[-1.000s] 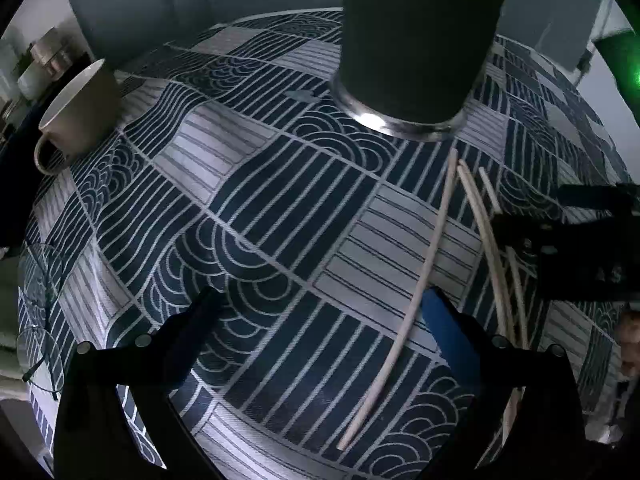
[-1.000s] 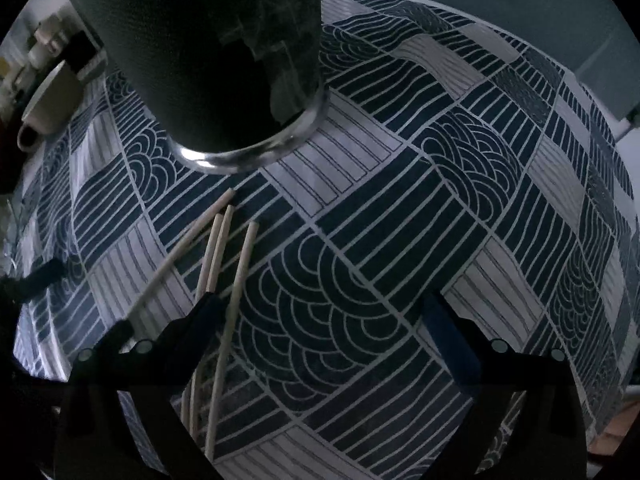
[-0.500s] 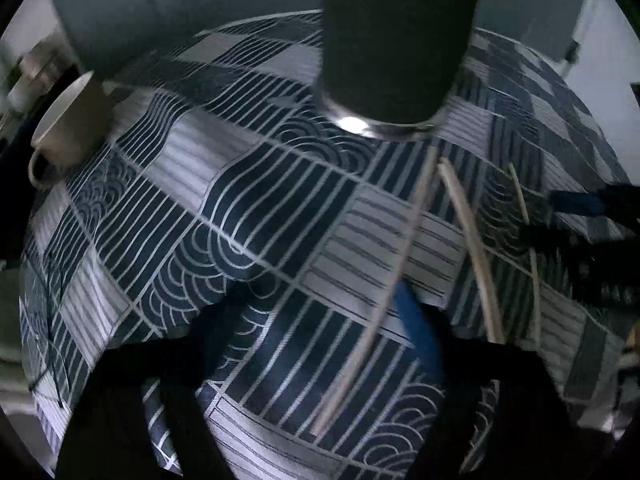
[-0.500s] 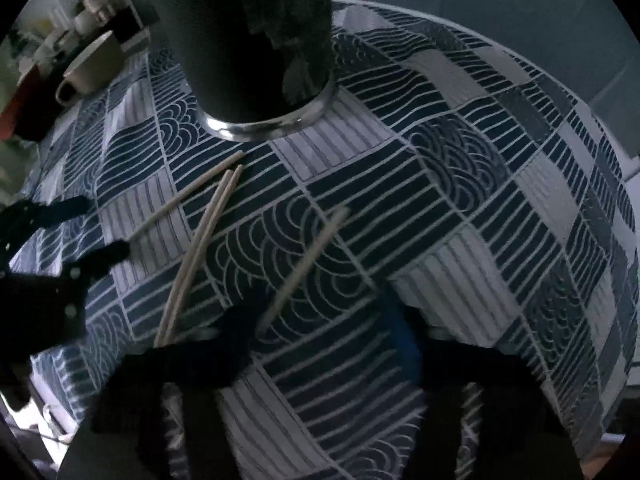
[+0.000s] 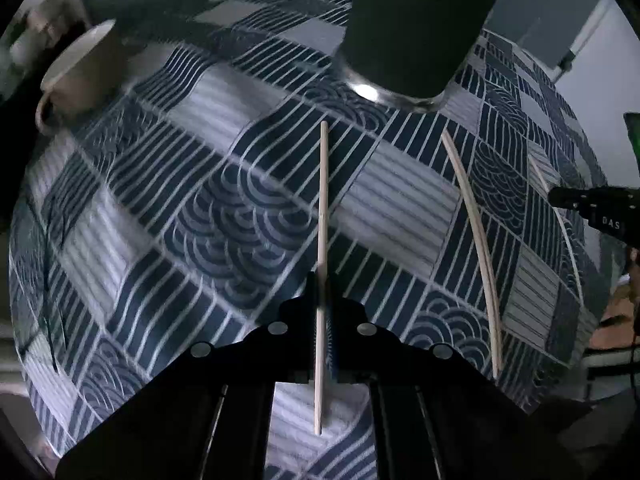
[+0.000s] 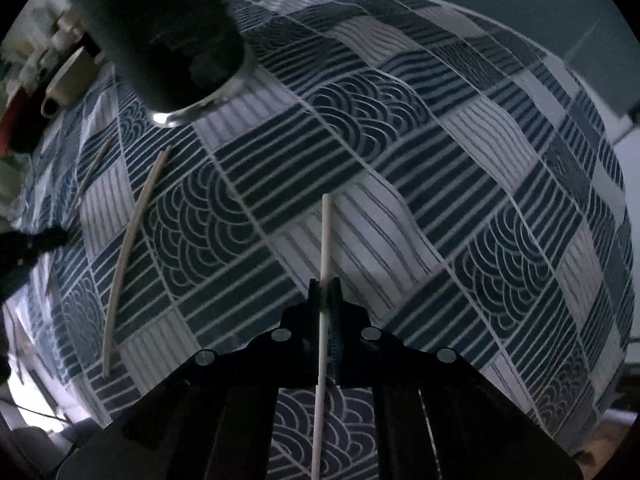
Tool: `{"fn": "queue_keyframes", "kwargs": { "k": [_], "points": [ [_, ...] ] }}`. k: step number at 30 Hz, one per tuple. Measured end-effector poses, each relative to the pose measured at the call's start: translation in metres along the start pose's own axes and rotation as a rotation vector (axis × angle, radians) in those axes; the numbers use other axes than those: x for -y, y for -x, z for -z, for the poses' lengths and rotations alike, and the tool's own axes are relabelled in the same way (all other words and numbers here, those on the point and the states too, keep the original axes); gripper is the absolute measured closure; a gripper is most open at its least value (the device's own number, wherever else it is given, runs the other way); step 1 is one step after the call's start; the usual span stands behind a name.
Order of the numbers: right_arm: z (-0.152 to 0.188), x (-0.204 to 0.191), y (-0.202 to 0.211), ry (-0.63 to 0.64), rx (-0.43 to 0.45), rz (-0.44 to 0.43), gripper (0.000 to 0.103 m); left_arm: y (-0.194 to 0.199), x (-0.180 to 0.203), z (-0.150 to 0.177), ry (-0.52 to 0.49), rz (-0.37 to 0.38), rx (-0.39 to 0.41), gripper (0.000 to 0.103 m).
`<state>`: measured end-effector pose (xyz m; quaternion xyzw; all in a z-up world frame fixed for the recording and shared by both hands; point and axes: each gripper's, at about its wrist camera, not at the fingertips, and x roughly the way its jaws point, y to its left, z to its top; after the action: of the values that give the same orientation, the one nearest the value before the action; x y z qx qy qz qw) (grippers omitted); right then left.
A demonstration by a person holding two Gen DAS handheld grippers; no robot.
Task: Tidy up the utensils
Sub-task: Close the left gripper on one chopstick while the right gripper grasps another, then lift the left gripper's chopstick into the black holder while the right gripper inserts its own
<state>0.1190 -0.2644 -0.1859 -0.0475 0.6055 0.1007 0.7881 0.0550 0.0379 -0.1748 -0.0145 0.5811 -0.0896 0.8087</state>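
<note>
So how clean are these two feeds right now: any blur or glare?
Both views dim, fisheye-bent. Left wrist: sharp centre on the held chopstick, glare on the dark cup base, mug smeared. Right wrist: motion blur at left, clamped chopstick crisp.

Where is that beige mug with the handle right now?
The beige mug with a handle stands at the far left of the blue patterned tablecloth in the left wrist view, well left of the tall dark cylindrical container.
</note>
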Motion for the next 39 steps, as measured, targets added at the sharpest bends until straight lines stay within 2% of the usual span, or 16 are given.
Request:
{"fn": "queue_keyframes", "kwargs": {
  "k": [3, 7, 13, 17, 21, 25, 31, 39],
  "points": [
    [0.000, 0.012, 0.002, -0.040, -0.007, -0.013, 0.099, 0.004, -0.008, 0.007, 0.047, 0.023, -0.024, 0.099],
    [-0.003, 0.020, 0.015, -0.068, 0.029, -0.031, 0.099, 0.010, -0.017, 0.011, 0.083, 0.032, -0.033, 0.099],
    [-0.029, 0.027, 0.047, -0.093, 0.123, -0.054, 0.099, 0.036, -0.029, -0.005, 0.129, 0.026, 0.028, 0.099],
    [-0.056, 0.027, 0.075, -0.089, 0.204, -0.070, 0.099, 0.063, -0.034, -0.027, 0.173, 0.035, 0.101, 0.099],
    [-0.090, 0.022, 0.105, -0.063, 0.303, -0.094, 0.099, 0.089, -0.031, -0.055, 0.157, 0.025, 0.188, 0.098],
    [-0.111, 0.014, 0.138, -0.025, 0.419, -0.108, 0.099, 0.111, -0.026, -0.088, 0.123, 0.051, 0.289, 0.098],
    [-0.137, -0.002, 0.172, 0.021, 0.508, -0.125, 0.099, 0.147, -0.005, -0.133, 0.068, 0.089, 0.445, 0.098],
    [-0.172, -0.032, 0.201, 0.093, 0.617, -0.210, 0.099, 0.172, 0.017, -0.181, 0.077, 0.185, 0.627, 0.098]
  ]
}}
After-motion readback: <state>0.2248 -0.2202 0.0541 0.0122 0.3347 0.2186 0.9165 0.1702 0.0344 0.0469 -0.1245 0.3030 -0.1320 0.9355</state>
